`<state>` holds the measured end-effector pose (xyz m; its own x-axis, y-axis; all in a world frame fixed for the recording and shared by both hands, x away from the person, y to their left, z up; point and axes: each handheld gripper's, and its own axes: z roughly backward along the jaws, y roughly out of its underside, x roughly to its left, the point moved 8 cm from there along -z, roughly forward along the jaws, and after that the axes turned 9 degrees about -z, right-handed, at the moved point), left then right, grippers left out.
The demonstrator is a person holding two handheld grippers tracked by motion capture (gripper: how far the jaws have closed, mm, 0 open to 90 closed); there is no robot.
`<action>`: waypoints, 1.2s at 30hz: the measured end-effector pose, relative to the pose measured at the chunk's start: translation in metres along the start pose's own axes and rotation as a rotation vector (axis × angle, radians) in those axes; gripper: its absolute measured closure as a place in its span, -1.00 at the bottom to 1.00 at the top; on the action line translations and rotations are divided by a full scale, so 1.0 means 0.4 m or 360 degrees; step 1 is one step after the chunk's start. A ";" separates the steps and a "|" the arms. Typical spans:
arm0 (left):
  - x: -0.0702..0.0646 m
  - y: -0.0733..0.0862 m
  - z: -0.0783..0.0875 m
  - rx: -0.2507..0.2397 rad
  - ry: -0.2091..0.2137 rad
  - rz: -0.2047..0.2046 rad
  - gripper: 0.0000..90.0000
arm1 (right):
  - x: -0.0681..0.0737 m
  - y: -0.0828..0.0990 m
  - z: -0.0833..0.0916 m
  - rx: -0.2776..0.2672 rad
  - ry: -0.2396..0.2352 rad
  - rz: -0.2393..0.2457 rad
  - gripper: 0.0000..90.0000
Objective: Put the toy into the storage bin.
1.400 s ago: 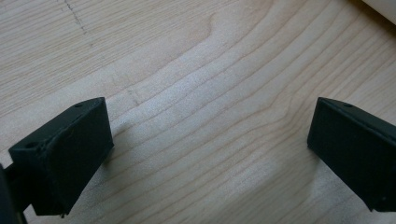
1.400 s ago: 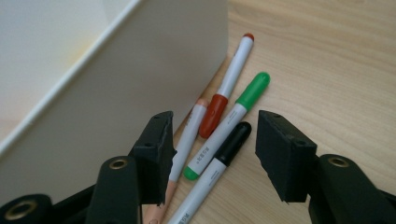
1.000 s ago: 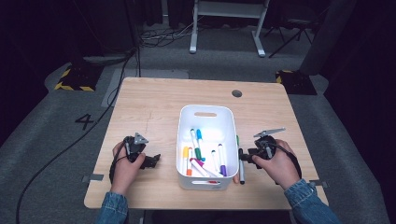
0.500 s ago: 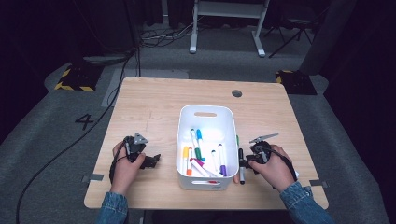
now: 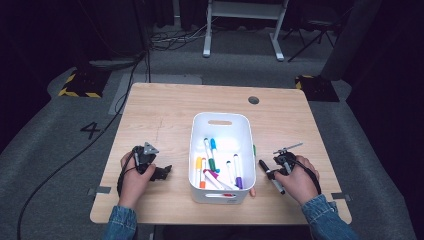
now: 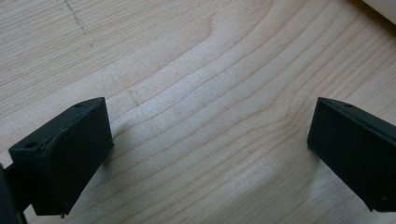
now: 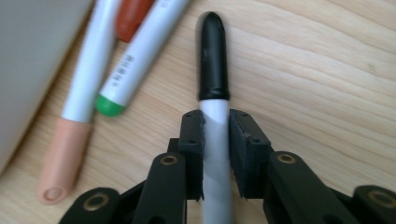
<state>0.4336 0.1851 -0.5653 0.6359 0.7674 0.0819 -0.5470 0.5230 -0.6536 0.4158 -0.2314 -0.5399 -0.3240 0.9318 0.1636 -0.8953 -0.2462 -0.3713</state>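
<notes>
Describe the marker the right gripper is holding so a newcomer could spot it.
Find the white bin on the wooden table. Just right of it, the right gripper clamps a white marker. Its cap is black, unlike the peach-capped and green-capped markers lying beside it.

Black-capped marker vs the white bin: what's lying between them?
Two markers on the table: one green-tipped, one peach-capped, seen in the right gripper view. The right claw is clamped on the black-capped marker.

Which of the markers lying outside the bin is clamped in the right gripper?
The black-capped marker, between the right gripper fingers; the green-capped and peach-capped ones lie loose.
</notes>
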 end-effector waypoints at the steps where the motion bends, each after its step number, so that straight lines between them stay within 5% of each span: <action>1: 0.000 0.000 0.001 0.0002 -0.0004 -0.0001 -1.00 | -0.006 0.000 0.002 0.0001 0.0012 -0.0005 0.70; 20: 0.000 0.000 0.000 0.0001 -0.0002 0.0000 -1.00 | -0.019 -0.005 0.009 -0.0001 -0.0016 -0.0027 0.71; 36: 0.001 0.000 0.000 0.0001 -0.0007 -0.0002 -1.00 | -0.002 -0.049 0.124 -0.0167 -0.0151 -0.0030 0.71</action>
<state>0.4338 0.1853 -0.5652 0.6342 0.7684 0.0858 -0.5467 0.5240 -0.6531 0.4184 -0.2407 -0.4874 -0.3393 0.9053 0.2555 -0.8661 -0.1947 -0.4603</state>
